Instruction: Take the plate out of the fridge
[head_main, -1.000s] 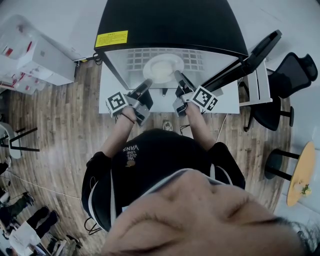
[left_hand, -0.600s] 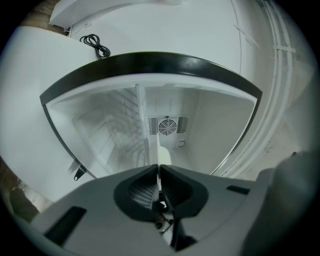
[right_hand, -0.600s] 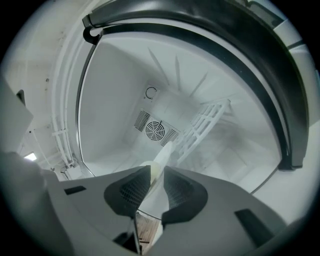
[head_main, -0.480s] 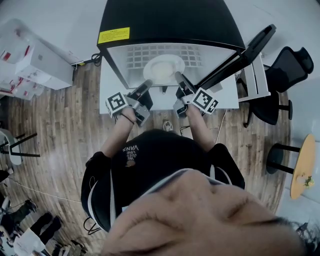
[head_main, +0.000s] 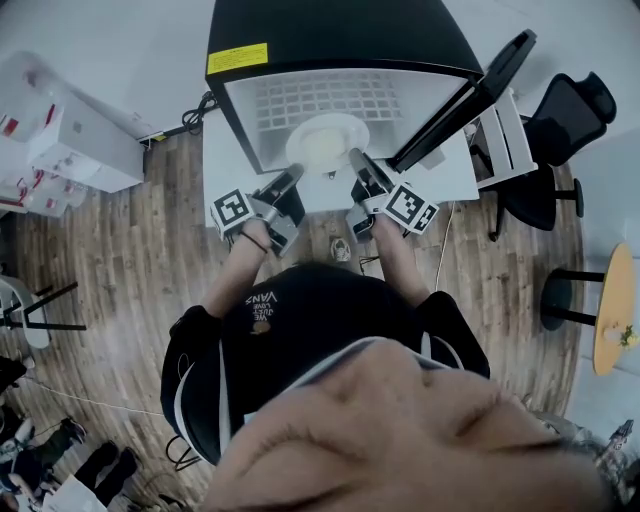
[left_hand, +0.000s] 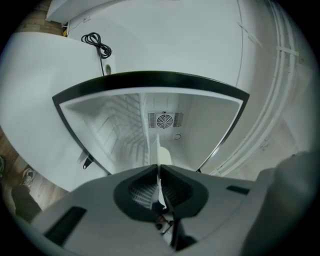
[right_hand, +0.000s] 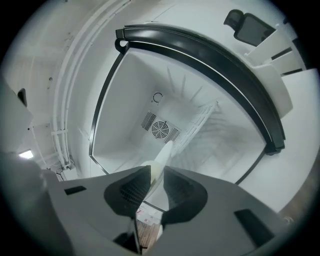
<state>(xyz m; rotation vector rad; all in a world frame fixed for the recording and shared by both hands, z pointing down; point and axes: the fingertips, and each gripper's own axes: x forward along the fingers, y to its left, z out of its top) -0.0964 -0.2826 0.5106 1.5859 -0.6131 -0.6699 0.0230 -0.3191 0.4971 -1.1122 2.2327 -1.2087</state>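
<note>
A white plate (head_main: 327, 143) lies on the wire shelf inside the open fridge (head_main: 340, 40), close to its front edge. My left gripper (head_main: 292, 176) is shut on the plate's near left rim. In the left gripper view the plate (left_hand: 159, 149) shows edge-on, pinched between the dark pads of that gripper (left_hand: 158, 167). My right gripper (head_main: 356, 160) is shut on the near right rim. The right gripper view shows the pale rim (right_hand: 163, 156) running up between the pads of that gripper (right_hand: 157, 170). The fan grille (right_hand: 160, 129) marks the fridge's back wall.
The fridge door (head_main: 470, 95) stands open to the right. The fridge sits on a white table (head_main: 450, 180). A black office chair (head_main: 560, 130) and a round wooden table (head_main: 620, 310) are at the right, white boxes (head_main: 80, 140) at the left, on wooden flooring.
Both grippers and the plate have come a little toward the fridge's front opening. The grip on the rim is unchanged on both sides.
</note>
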